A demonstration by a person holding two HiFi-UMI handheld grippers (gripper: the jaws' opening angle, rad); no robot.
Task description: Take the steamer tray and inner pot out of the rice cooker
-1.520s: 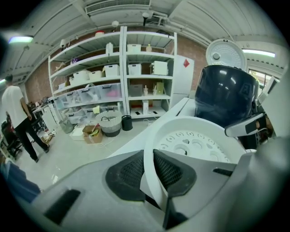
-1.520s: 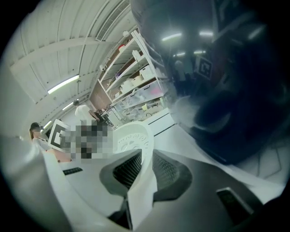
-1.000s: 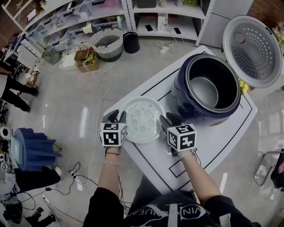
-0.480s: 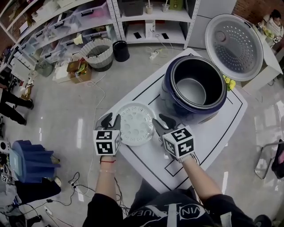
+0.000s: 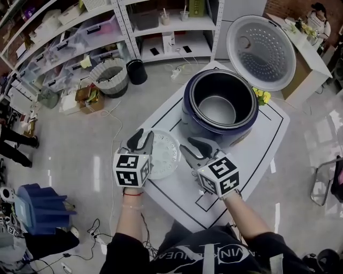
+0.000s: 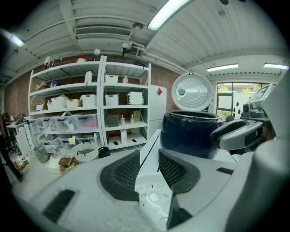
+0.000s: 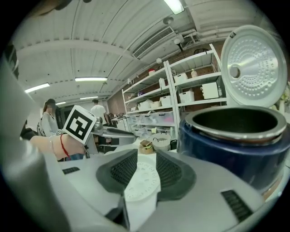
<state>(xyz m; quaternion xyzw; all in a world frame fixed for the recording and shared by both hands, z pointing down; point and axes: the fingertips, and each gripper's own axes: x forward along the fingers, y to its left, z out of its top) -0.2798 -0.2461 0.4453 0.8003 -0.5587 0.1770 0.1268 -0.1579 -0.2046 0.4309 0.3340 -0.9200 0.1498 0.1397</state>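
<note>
The dark blue rice cooker [image 5: 188, 115] stands on the white table [image 5: 257, 155] with its lid [image 5: 261, 52] swung up. The inner pot [image 5: 217, 109] sits inside it. The white perforated steamer tray [image 5: 163, 155] lies flat on the table, in front of the cooker to its left. My left gripper [image 5: 142, 138] hovers over the tray's left rim, open and holding nothing. My right gripper [image 5: 194, 147] is open just right of the tray, also holding nothing. The tray [image 7: 142, 181] shows below the gap of the right gripper [image 7: 147, 163], with the cooker [image 7: 235, 145] ahead to the right. The left gripper [image 6: 149, 156] faces the cooker [image 6: 190, 133].
Shelving [image 5: 80, 32] with boxes lines the back. A ribbed basket [image 5: 110, 75], a black bin [image 5: 136, 71], cardboard boxes [image 5: 86, 96] and cables lie on the floor left of the table. A blue object [image 5: 40, 206] stands at the lower left. A person [image 5: 316, 16] is at the far right.
Both grippers have risen from either side of the tray and now hang above it. The tray stays flat on the table. The view has shifted, so the cooker sits further left.
</note>
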